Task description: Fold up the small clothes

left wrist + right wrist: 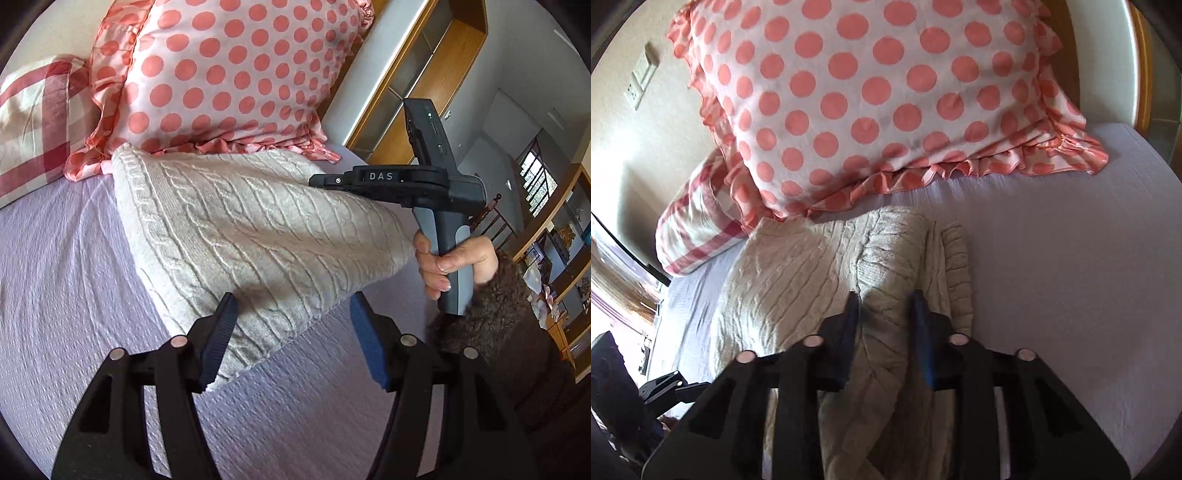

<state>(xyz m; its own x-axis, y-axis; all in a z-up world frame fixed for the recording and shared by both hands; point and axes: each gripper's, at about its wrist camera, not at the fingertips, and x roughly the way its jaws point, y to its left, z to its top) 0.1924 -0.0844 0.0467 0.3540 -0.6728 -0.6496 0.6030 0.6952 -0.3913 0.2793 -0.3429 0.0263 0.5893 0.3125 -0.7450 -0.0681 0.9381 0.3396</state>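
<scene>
A cream cable-knit sweater (243, 229) lies on the lilac bedspread (66, 280), partly folded. My left gripper (291, 314) is open, its blue pads either side of the sweater's near corner, holding nothing. My right gripper (886, 314) has its jaws closed on a raised fold of the sweater (886, 273), which bunches between the pads. In the left wrist view the right gripper (399, 181) is seen from the side over the sweater's far edge, held by a hand with a furry cuff.
A polka-dot ruffled pillow (886, 92) leans at the head of the bed, touching the sweater's far edge. A red checked pillow (33, 125) lies to its left. Wooden shelving (424, 74) stands beyond the bed. Bare bedspread lies to the right (1071, 258).
</scene>
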